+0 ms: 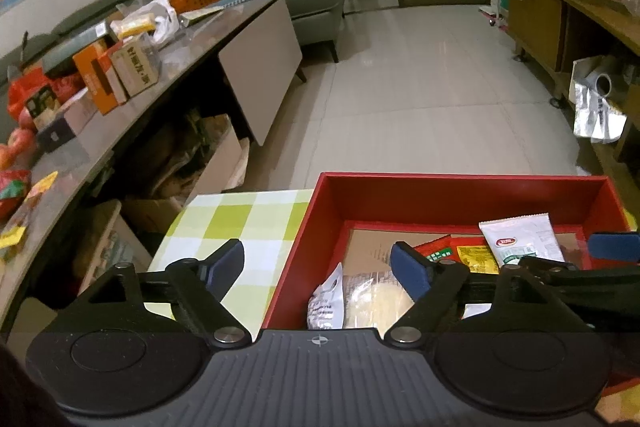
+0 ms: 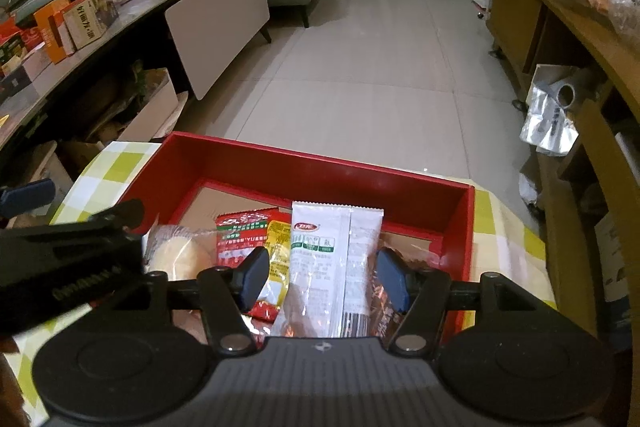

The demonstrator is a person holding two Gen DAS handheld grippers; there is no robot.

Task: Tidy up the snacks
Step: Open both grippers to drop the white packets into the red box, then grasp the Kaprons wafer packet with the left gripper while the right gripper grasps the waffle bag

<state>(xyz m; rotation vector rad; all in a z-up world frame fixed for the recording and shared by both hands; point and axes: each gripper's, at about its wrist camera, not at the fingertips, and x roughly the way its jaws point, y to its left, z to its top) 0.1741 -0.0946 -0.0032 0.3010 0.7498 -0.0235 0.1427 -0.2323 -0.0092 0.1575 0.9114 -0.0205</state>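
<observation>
A red box (image 1: 460, 193) (image 2: 320, 167) stands on a green-checked cloth (image 1: 240, 219). In it lie a round bun in clear wrap (image 1: 376, 299) (image 2: 180, 259), a red and yellow packet (image 1: 460, 251) (image 2: 248, 231) and a white sachet (image 1: 520, 239) (image 2: 336, 247). My left gripper (image 1: 318, 267) is open, straddling the box's left wall above the bun. My right gripper (image 2: 322, 277) is open, with the white sachet lying between its fingers but not pinched. The right gripper's finger (image 1: 612, 245) shows in the left view.
A long grey counter (image 1: 180, 55) on the left carries boxes (image 1: 116, 71), bags and apples (image 1: 20, 141). Cartons sit under it. A wooden shelf unit (image 2: 580, 39) runs along the right. Tiled floor (image 2: 360, 67) lies beyond the box.
</observation>
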